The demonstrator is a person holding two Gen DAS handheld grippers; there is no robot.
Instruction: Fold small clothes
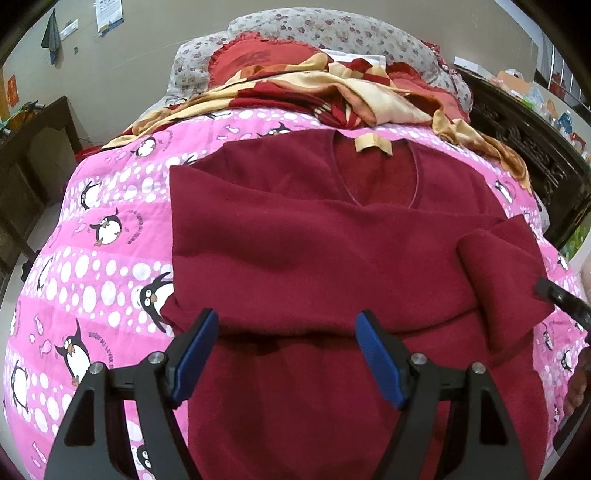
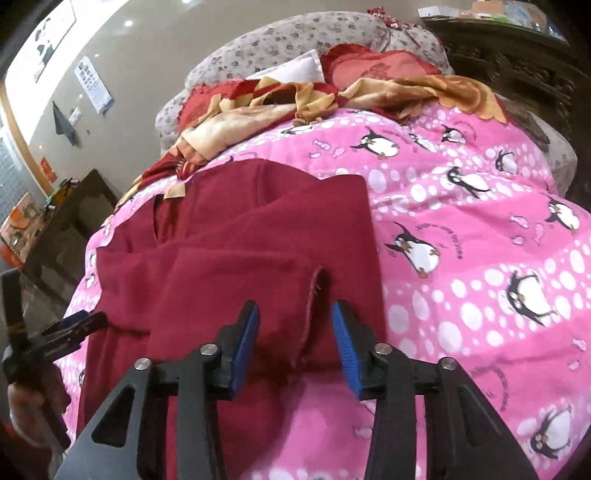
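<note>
A dark red V-neck sweater lies flat on a pink penguin quilt, with both sleeves folded across its chest. My left gripper is open, its blue pads just above the folded sleeve's lower edge. In the right wrist view the sweater fills the left half. My right gripper is open, its pads either side of a sleeve cuff at the sweater's right edge. The left gripper also shows at that view's left edge, and the right gripper at the left wrist view's right edge.
A crumpled red and yellow blanket and flowered pillows lie at the head of the bed. A dark carved wooden headboard stands to the right. A dark wooden cabinet stands left of the bed.
</note>
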